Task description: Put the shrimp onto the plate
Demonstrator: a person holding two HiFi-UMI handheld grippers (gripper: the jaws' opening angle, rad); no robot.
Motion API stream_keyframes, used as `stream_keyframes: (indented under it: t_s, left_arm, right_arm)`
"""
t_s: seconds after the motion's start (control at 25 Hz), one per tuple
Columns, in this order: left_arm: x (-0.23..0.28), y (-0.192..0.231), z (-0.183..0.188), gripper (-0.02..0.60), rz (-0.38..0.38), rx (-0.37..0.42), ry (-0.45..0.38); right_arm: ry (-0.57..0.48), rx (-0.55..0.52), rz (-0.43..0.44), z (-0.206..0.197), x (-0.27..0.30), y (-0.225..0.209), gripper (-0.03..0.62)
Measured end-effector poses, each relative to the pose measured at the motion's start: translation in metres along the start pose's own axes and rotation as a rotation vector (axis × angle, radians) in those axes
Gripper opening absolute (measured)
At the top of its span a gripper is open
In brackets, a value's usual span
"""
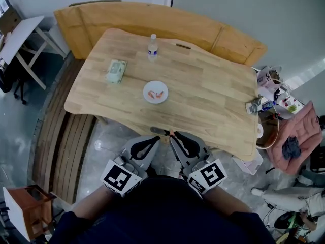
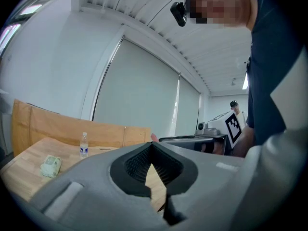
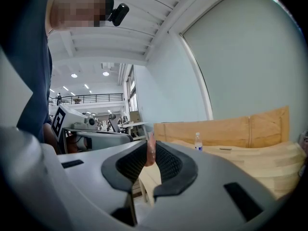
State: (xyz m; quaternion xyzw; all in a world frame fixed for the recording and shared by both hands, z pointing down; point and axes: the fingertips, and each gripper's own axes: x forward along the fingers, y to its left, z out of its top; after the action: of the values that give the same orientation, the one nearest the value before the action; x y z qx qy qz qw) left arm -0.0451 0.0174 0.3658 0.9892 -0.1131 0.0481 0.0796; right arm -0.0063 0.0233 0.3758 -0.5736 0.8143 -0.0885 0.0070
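Right gripper view shows the right tool [image 3: 150,142] pinching a shrimp [image 3: 150,152] between its jaws.

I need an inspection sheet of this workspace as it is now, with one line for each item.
Surface: wooden table.
Job's things: white plate mid-table, plated shrimp on it; held shrimp in the right claw.
Clutter: water bottle; green pack.
Grippers: left claw shut, nothing in it; right claw shut on the held shrimp.
Cables: what looks like an orange cord off the table's right end.
Surroundings: wooden bench behind; pink cushion at right.
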Motion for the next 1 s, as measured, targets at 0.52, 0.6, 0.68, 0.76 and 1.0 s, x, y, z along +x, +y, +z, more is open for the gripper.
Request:
stream_keyframes:
  t_s: [0.52, 0.6, 0.68, 0.76, 1.0]
  left_arm:
    - [0.017, 0.046, 0.008, 0.005, -0.021, 0.001, -0.002]
    - [0.022, 0.053, 0.009, 0.003, -0.005, 0.002, -0.003]
    - [0.028, 0.059, 0.009, 0.005, 0.015, 0.0, -0.001]
    - [0.034, 0.062, 0.01, 0.005, 0.032, -0.002, 0.003]
    - [0.054, 0.074, 0.018, 0.003, 0.079, -0.009, 0.015]
  right_arm:
    - [0.004, -0.002, -0.04, 0.007, 0.043, -0.033, 0.063]
    - [0.004, -0.007, -0.024, 0.007, 0.05, -0.039, 0.063]
    - [0.008, -0.009, -0.004, 0.007, 0.057, -0.045, 0.063]
    - [0.016, -0.012, 0.017, 0.009, 0.061, -0.051, 0.063]
    - [0.036, -0.011, 0.06, 0.009, 0.074, -0.079, 0.063]
